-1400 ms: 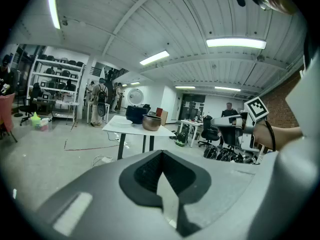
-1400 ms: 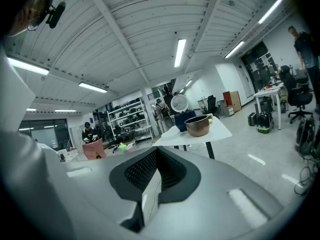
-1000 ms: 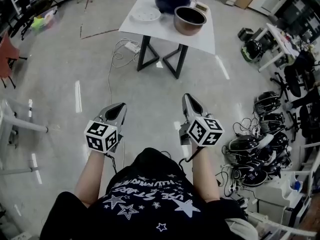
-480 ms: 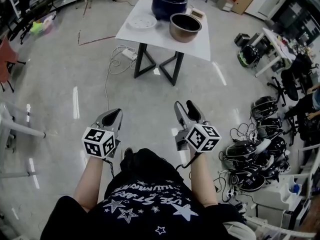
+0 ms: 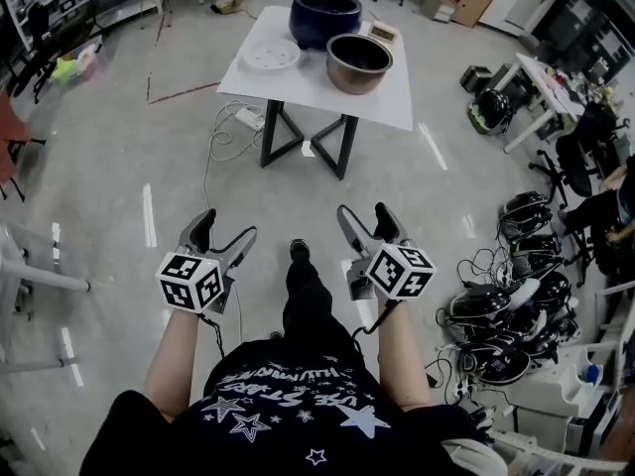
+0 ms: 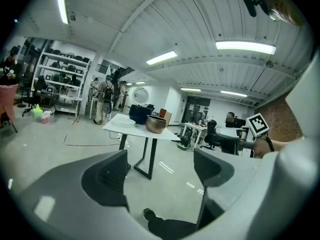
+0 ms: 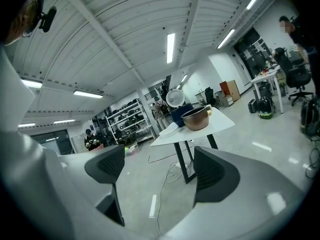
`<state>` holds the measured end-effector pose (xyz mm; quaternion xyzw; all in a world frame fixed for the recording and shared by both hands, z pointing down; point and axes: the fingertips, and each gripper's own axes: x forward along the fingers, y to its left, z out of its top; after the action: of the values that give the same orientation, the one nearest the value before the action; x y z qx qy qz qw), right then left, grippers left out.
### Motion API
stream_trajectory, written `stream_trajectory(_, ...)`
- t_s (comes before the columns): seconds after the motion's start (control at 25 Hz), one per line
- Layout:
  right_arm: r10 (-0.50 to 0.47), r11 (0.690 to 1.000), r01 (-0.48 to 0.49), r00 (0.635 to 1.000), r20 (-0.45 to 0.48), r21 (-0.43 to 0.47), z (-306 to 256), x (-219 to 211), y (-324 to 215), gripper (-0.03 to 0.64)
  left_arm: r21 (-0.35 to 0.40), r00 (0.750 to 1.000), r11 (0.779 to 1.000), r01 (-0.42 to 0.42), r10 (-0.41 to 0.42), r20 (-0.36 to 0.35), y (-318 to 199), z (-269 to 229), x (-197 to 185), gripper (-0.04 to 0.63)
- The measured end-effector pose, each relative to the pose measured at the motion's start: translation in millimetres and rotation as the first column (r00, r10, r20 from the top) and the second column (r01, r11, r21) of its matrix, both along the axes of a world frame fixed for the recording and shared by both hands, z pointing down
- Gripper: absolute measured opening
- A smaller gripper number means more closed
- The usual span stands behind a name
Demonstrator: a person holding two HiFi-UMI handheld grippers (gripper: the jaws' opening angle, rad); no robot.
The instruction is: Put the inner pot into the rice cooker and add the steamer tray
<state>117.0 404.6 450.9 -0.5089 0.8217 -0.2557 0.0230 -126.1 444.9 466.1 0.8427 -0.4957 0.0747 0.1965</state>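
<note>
Left tool (image 5: 226,228) and right tool (image 5: 362,212) are held out in front of the person at about the same height, side by side over the bare grey floor (image 5: 119,167), both aimed toward the white desk (image 5: 298,79) that stands well apart from them. The left tool's jaws are spread, with only the floor and the person's dark shoe (image 5: 299,250) showing in the gap. The right tool's jaws have just been opening and now stand wide, with nothing between them. All three task things sit on the desk, none of them touched. The copper-coloured inner pot (image 5: 358,62) stands upright near the desk's front edge, and the dark blue rice cooker (image 5: 324,16) is just behind it to the left, open at the top. The white round steamer tray (image 5: 270,54) lies flat left of the pot. A white cable (image 5: 220,127) loops across the floor beside the desk's black legs.
</note>
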Motion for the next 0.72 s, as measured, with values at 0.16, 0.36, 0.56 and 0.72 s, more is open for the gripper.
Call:
stream_trajectory(0.16,0.023,0.999,-0.023,1.000,0.001,-0.027,14.6,17.2,-37.1,0.450,-0.042,1.000,0.999,0.009,-0.010,-0.028,-33.7,14.8,4.2,0.425)
stream_trajectory(0.36,0.038,0.998,-0.037,0.999,0.024,-0.044,25.8,40.3,-110.9,0.446,-0.050,1.000,0.999,0.011,-0.012,-0.022,-110.6,16.1,21.8,0.426)
stream_trajectory(0.56,0.023,0.998,-0.021,0.999,0.036,-0.065,22.3,67.8,-198.3,0.442,-0.061,0.999,0.998,0.013,-0.015,-0.028,-205.3,1.0,54.7,0.426)
stream_trajectory(0.72,0.015,0.999,-0.014,0.999,0.035,-0.051,12.3,93.9,-271.2,0.442,-0.065,0.999,0.998,0.004,-0.007,-0.049,-275.0,-7.4,82.7,0.426)
